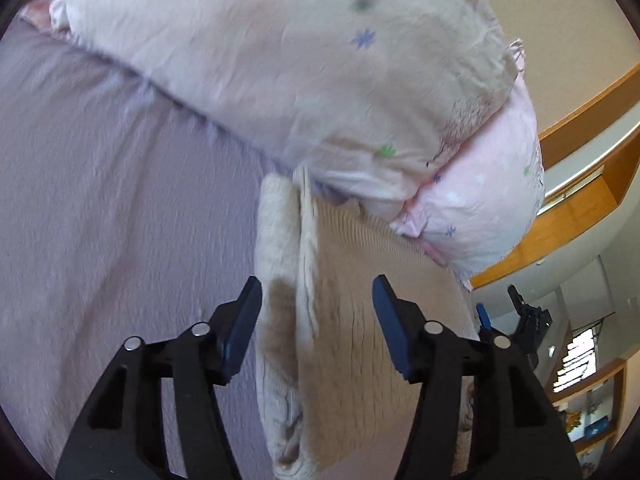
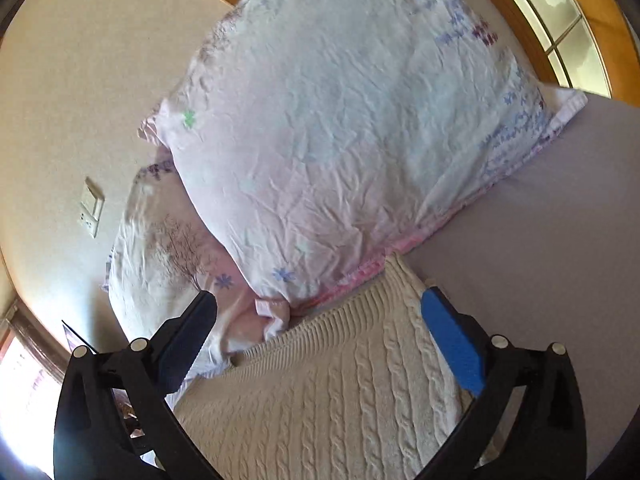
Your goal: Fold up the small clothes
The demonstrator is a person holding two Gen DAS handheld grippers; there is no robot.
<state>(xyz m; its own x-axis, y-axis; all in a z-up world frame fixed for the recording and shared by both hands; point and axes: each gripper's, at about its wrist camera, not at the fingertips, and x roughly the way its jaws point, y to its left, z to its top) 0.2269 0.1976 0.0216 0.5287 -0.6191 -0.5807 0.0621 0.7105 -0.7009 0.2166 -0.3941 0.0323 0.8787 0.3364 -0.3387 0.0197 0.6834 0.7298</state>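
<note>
A cream cable-knit sweater (image 2: pixel 340 392) lies on the lilac bed sheet (image 2: pixel 560 240), its ribbed hem against the pillows. It also shows in the left wrist view (image 1: pixel 352 320), with a folded sleeve or edge (image 1: pixel 280 280) along its left side. My left gripper (image 1: pixel 318 320) is open, its blue-padded fingers spread just above the sweater's folded edge. My right gripper (image 2: pixel 320 340) is open and empty, hovering over the sweater near the hem. The right gripper's tips also show in the left wrist view (image 1: pixel 516 312), at the sweater's far side.
Two pink-white flowered pillows (image 2: pixel 340 120) lie stacked at the head of the bed, also in the left wrist view (image 1: pixel 280 60). A beige wall with a switch plate (image 2: pixel 91 204) stands behind. A wooden window frame (image 1: pixel 580 128) and shelves (image 1: pixel 592 412) are at the right.
</note>
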